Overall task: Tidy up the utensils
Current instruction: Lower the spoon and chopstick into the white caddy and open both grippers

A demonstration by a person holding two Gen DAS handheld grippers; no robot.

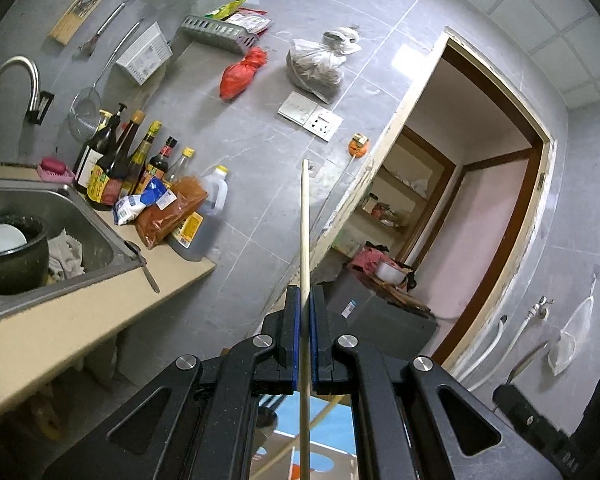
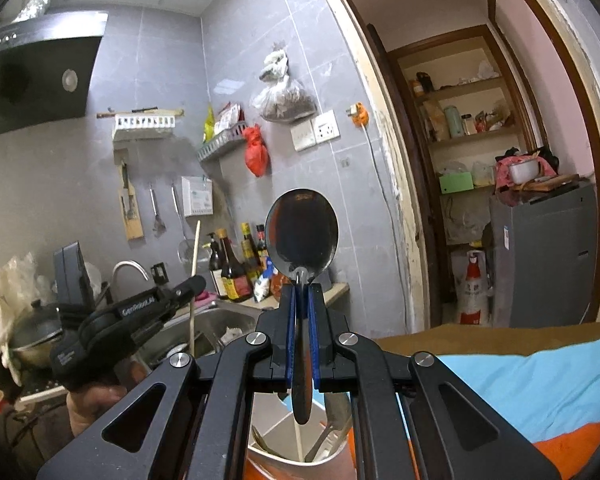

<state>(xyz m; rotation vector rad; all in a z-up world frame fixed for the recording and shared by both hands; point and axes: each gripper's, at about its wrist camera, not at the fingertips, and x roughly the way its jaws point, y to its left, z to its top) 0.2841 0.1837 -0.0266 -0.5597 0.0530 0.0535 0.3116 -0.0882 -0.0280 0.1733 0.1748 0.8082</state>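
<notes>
While the left wrist view shows only the left gripper (image 1: 305,300) clamped on a chopstick (image 1: 305,224) jutting beyond its fingers, the right wrist view shows the right gripper (image 2: 302,292) pinching a spoon (image 2: 302,236), bowl past the fingertips, above a utensil holder (image 2: 284,446)

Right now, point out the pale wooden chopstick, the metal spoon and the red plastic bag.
pale wooden chopstick (image 1: 305,224), left wrist view, mid-shaft.
metal spoon (image 2: 302,232), right wrist view, bowl centre.
red plastic bag (image 2: 256,152), right wrist view, bag's middle.
</notes>
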